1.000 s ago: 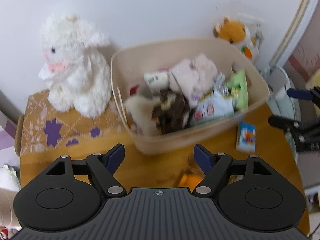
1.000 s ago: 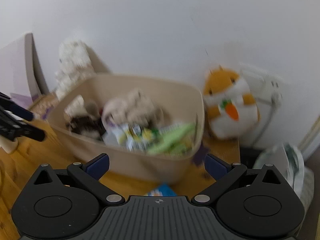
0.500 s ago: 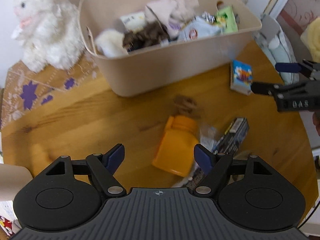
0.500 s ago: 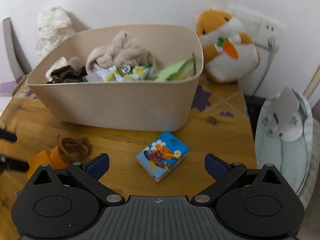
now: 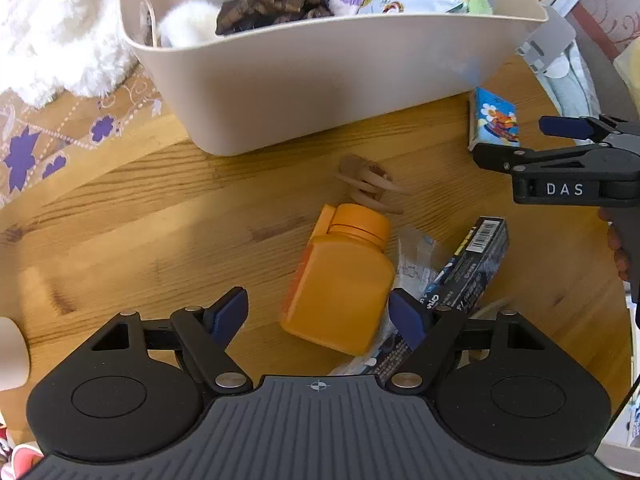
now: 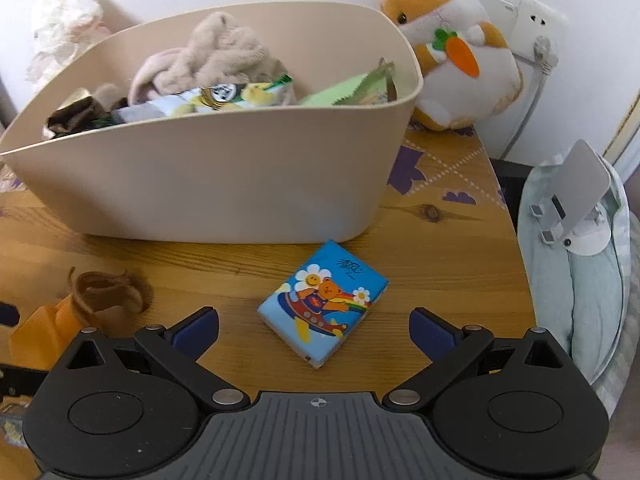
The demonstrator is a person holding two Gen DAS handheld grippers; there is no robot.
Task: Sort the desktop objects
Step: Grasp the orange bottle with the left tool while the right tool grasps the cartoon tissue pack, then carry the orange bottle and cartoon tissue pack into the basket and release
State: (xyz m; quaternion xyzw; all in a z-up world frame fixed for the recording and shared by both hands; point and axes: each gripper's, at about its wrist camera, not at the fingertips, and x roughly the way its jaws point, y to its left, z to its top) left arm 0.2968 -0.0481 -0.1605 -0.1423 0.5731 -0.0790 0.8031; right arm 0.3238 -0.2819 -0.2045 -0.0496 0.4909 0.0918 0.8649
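The left gripper [image 5: 318,314] hangs with its blue-tipped fingers spread wide over an orange bottle [image 5: 339,280] lying on its side on the wooden table [image 5: 140,232]. The bottle sits between the two tips, nearer the right one, touched by neither; its long axis runs away from the gripper, leaning slightly right, cap end toward the bin [image 5: 320,76]. Just beyond the cap lies a brown hair tie [image 5: 368,184]. To the bottle's right, a dark box with a barcode [image 5: 468,268] rests at a slant on crinkled clear wrapping [image 5: 414,256], its barcode end pointing away.

The right gripper [image 6: 314,328] also hangs with its fingers wide apart, above a blue tissue pack [image 6: 322,302] printed with a cartoon bear. The pack lies flat between the fingertips and just ahead of them, its long axis slanting from near left to far right, close to the bin's front wall.

The beige bin holds plush toys, dark cloth and snack packets. A white plush rabbit [image 5: 52,28] stands at its left and an orange hamster plush [image 6: 452,52] with a carrot at its right, against the wall.
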